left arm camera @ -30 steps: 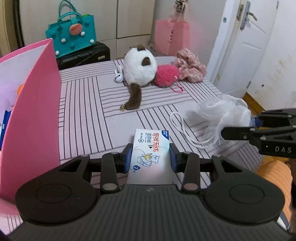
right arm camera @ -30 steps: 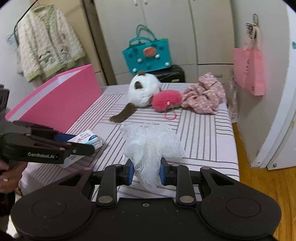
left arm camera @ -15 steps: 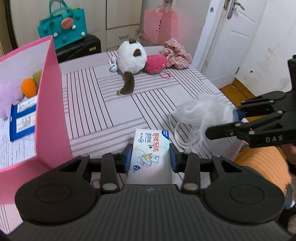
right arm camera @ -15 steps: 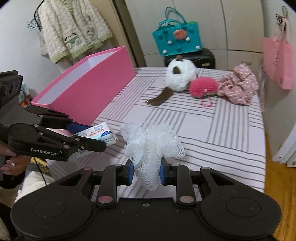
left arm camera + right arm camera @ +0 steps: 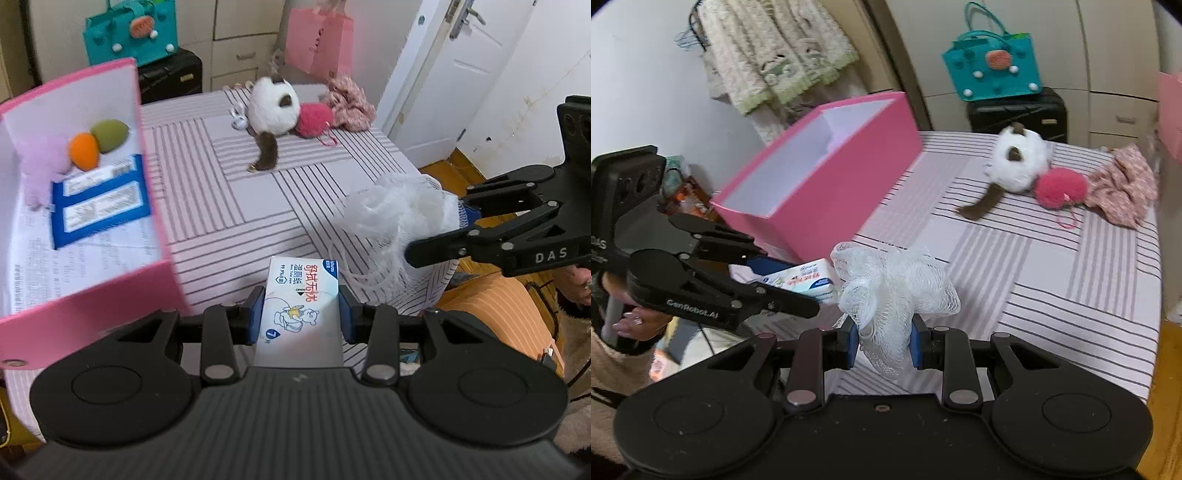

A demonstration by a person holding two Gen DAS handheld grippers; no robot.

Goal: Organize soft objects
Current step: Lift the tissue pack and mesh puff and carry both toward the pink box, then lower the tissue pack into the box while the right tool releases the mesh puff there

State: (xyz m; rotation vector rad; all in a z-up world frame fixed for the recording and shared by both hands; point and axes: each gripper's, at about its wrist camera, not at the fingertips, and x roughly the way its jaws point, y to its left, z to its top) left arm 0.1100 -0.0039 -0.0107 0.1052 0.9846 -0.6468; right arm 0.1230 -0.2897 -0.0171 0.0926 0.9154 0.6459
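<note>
My left gripper is shut on a white tissue pack and holds it above the bed's near edge, right of the pink box. My right gripper is shut on a white mesh bath pouf, which also shows in the left wrist view. The pink box holds a lilac plush, an orange ball, a green ball and blue tissue packs. A white plush with a brown tail, a pink pom and a floral cloth lie at the far end.
The striped bed drops off at the right to a wood floor. A teal bag stands on a black suitcase behind the bed. A pink bag hangs by the white door. A knit cardigan hangs at the left.
Both grippers have risen and swung left toward the pink box with their loads. The inside of the box now shows more fully in the left wrist view.
</note>
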